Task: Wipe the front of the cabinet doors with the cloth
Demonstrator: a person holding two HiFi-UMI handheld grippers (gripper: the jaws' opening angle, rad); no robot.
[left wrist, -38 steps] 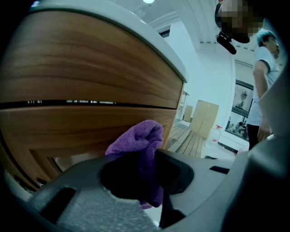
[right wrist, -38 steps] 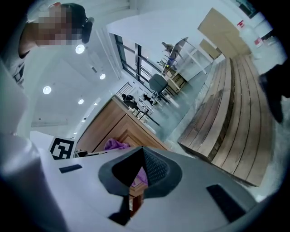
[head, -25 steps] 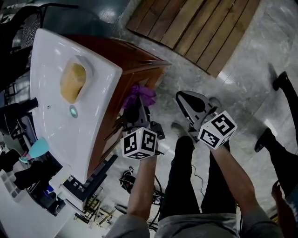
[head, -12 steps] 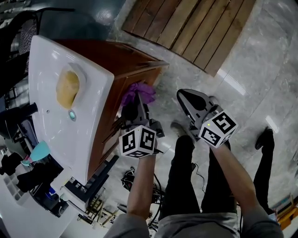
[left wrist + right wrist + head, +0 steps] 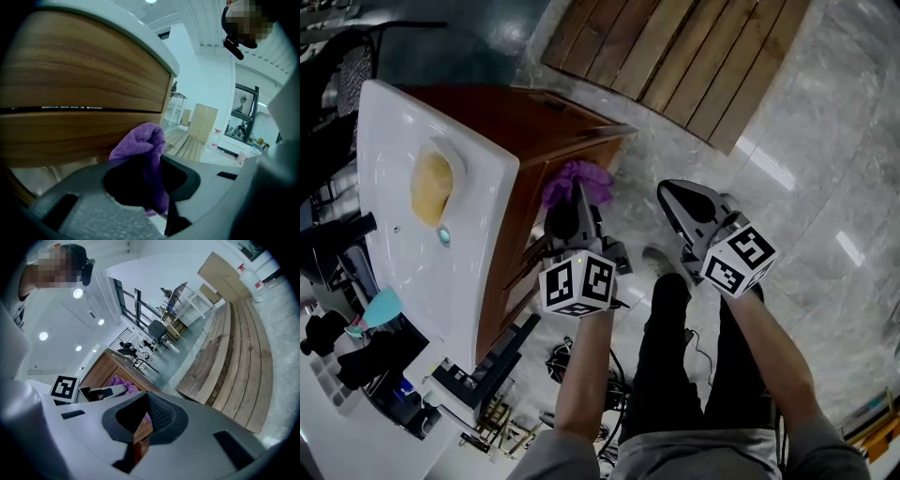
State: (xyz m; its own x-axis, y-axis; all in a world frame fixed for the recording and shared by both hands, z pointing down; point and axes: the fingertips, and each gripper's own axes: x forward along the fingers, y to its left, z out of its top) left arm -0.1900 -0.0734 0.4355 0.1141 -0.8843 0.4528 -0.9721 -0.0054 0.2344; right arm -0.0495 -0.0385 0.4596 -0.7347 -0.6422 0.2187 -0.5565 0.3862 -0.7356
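Observation:
A purple cloth is bunched in my left gripper, which is shut on it and holds it against the brown wooden cabinet door near the door's far corner. In the left gripper view the cloth pokes out past the jaws, touching the wood-grain front. My right gripper hangs to the right above the floor, apart from the cabinet, shut with nothing in it. Its own view shows the cloth and the cabinet beyond it.
A white basin top with a yellow object in its bowl covers the cabinet. A slatted wooden platform lies on the marble floor beyond. Cables and small tools lie by the person's legs.
The left gripper has slid the cloth a little along the door toward its far corner. Another person's legs at the right edge have left the view. The right gripper has held still.

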